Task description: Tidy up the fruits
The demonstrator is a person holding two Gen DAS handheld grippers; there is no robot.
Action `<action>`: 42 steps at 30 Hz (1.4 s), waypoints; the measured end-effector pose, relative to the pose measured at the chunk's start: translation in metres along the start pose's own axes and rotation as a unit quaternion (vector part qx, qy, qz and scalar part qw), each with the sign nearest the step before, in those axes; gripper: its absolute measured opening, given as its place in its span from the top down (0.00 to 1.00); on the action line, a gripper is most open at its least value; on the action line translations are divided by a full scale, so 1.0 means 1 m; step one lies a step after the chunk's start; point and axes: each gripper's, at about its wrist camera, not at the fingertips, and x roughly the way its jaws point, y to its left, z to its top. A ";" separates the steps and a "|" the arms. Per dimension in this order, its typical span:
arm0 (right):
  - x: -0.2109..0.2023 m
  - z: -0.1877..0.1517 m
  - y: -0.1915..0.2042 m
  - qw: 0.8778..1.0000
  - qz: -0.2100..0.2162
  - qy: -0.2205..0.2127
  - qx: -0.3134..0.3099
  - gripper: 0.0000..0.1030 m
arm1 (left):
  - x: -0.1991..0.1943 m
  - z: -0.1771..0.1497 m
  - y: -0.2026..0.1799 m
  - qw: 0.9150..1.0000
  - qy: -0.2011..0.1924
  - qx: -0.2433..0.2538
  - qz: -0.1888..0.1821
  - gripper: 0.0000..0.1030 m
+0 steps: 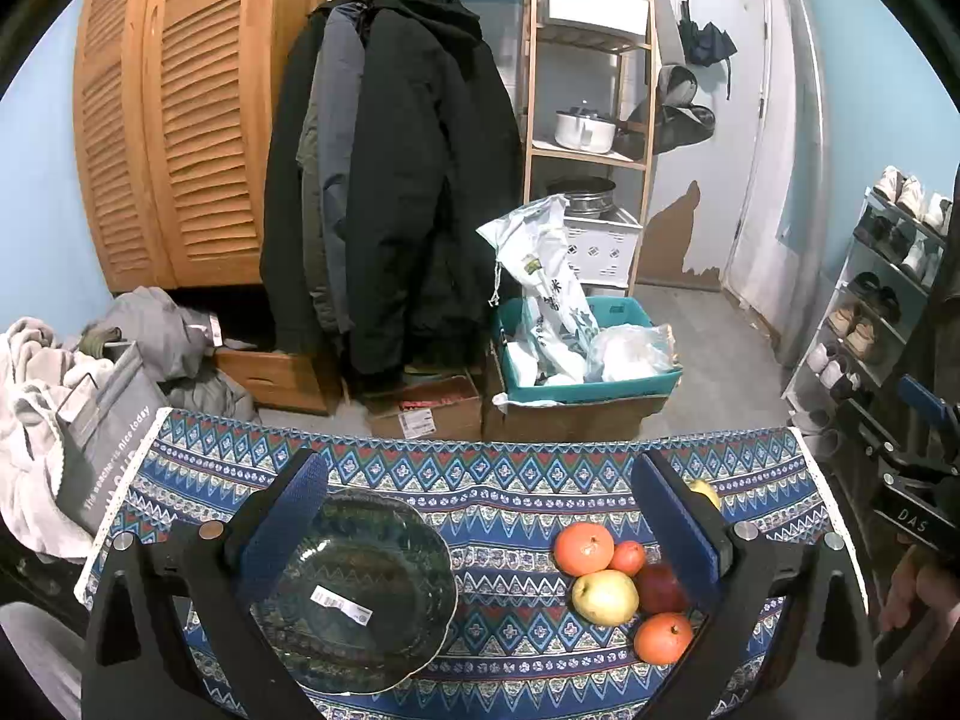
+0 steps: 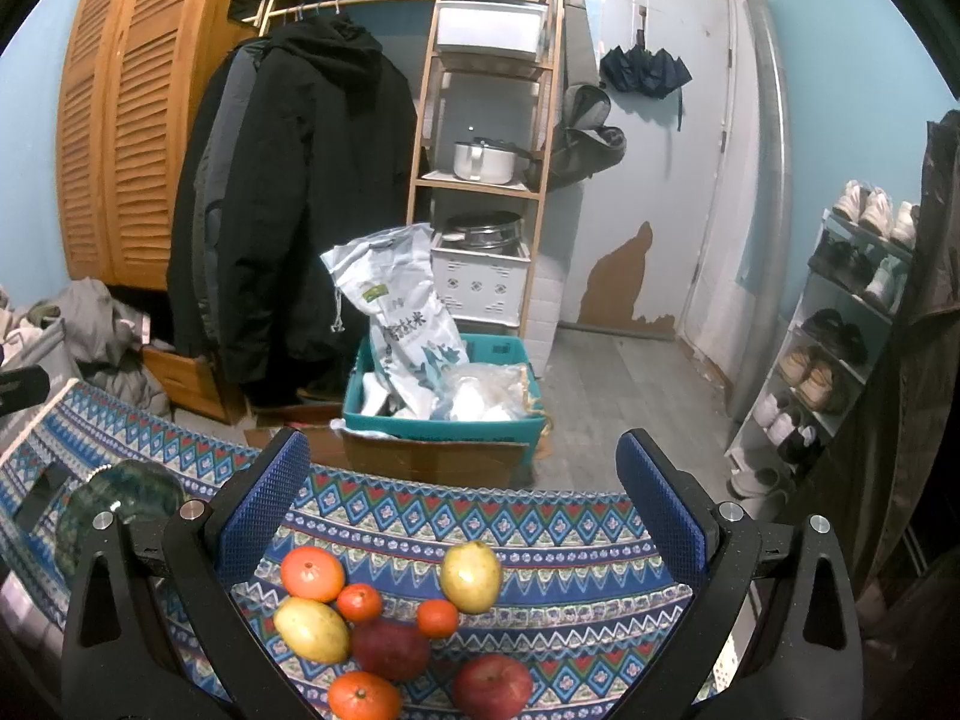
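Observation:
A dark green glass bowl (image 1: pixel 354 594) sits on the patterned tablecloth (image 1: pixel 498 498), empty but for a white label; its edge shows in the right wrist view (image 2: pixel 126 495). To its right lies a cluster of fruit: oranges (image 1: pixel 583 548), a yellow pear (image 1: pixel 604 596), a red apple (image 1: pixel 659 588). In the right wrist view the fruit lies between the fingers: oranges (image 2: pixel 312 573), pears (image 2: pixel 471 576), apples (image 2: pixel 493 687). My left gripper (image 1: pixel 480 495) is open above the table, left finger over the bowl. My right gripper (image 2: pixel 465 480) is open and empty above the fruit.
Past the table's far edge stand cardboard boxes (image 1: pixel 576 414) with a teal bin (image 1: pixel 588 354) of bags, hanging coats (image 1: pixel 390 180), a wooden shelf (image 1: pixel 588 120) and a shoe rack (image 2: pixel 840 330). Laundry and a grey bag (image 1: pixel 102 426) lie at the left.

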 end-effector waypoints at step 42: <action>0.000 -0.001 0.001 1.000 -0.001 0.001 -0.002 0.03 | -0.002 0.000 0.000 1.000 -0.001 0.000 0.001 0.01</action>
